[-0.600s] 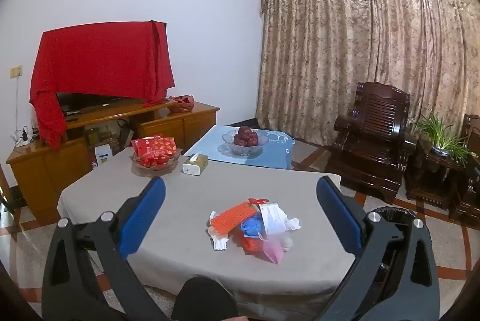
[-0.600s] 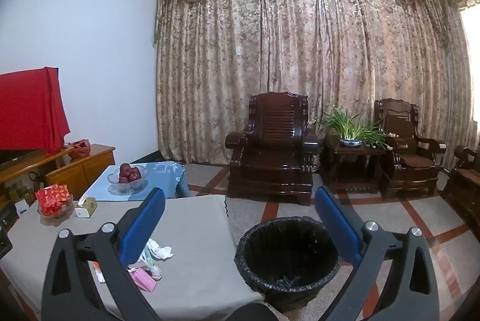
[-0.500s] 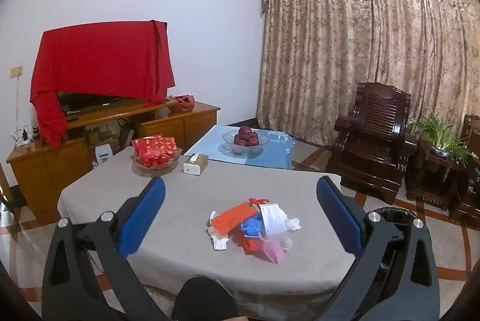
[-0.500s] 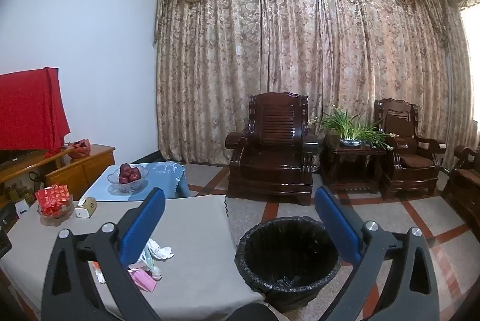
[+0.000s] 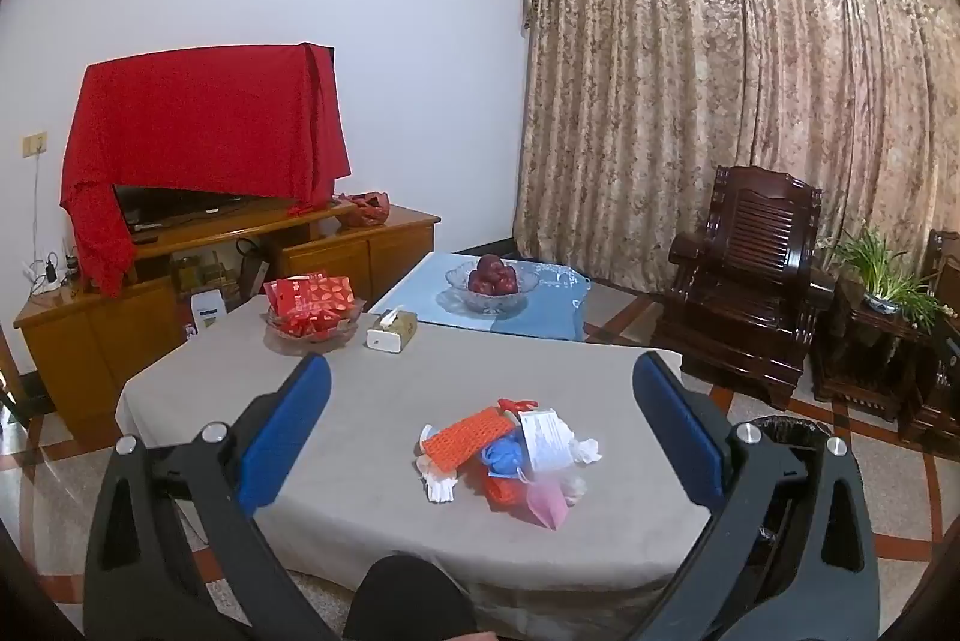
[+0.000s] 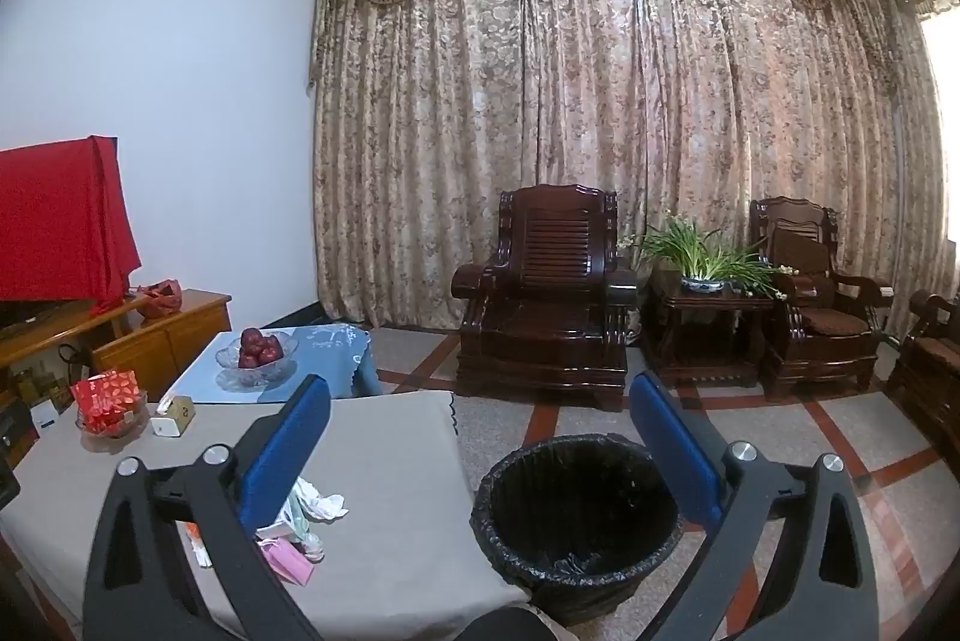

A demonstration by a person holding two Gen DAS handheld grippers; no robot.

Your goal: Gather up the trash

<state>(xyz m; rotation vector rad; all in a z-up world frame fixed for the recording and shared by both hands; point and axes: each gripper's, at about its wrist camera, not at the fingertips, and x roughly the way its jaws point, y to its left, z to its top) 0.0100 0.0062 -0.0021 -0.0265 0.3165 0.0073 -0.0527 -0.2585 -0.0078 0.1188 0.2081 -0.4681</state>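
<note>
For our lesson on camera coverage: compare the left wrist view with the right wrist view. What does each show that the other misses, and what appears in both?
Only the left wrist view shows the whole trash pile uncovered, with its orange mesh piece and blue wad.

Only the right wrist view shows the inside of the black-lined trash bin, the second armchair and the whole potted plant.

Both show the grey table, the fruit bowl, the tissue box, the red packets and open tongs.
</note>
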